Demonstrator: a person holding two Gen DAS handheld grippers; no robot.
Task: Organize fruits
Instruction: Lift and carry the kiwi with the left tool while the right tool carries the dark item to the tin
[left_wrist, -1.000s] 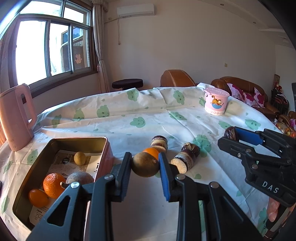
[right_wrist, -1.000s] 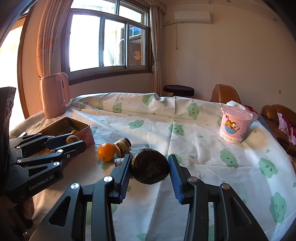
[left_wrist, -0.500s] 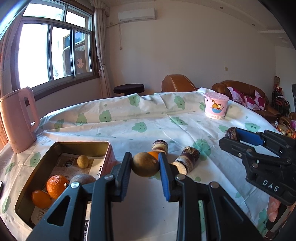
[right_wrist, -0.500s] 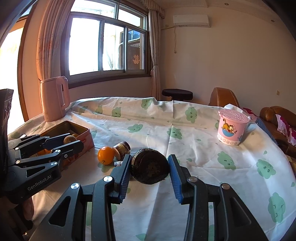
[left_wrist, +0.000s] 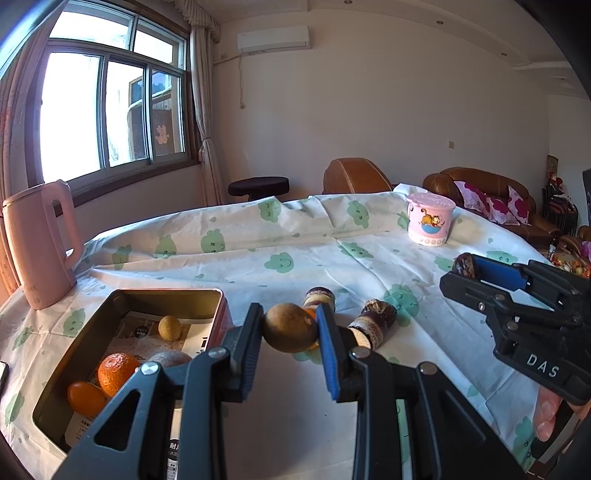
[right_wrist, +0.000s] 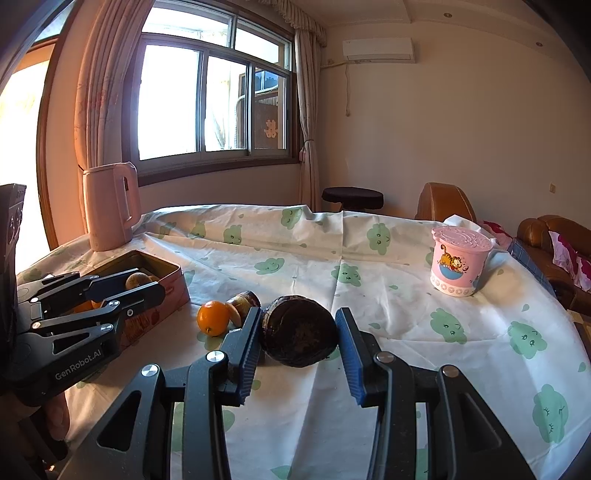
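My left gripper (left_wrist: 290, 322) is shut on a small round brown fruit (left_wrist: 290, 328), held above the table just right of an open metal tin (left_wrist: 122, 293). In the tin lie a tangerine (left_wrist: 118, 371), a small orange fruit (left_wrist: 85, 397) and two brownish fruits. My right gripper (right_wrist: 299, 326) is shut on a dark brown round fruit (right_wrist: 299, 332) over the cloth. On the table between them sit an orange (right_wrist: 213, 317) and two dark, pale-ended pieces (left_wrist: 373, 321). The left gripper (right_wrist: 153, 287) with its fruit also shows beside the tin (right_wrist: 173, 275).
A pink kettle (left_wrist: 40, 243) stands at the back left, behind the tin. A pink cartoon cup (left_wrist: 430, 219) stands at the far right of the cloth-covered table (left_wrist: 280, 240). Brown sofas and a dark stool lie beyond the table. A person's fingers (left_wrist: 546, 413) hold the right gripper.
Both grippers keep hold of their fruit. The left wrist view has tipped up slightly, so the tin sits a little more toward the centre; nothing on the table has moved.
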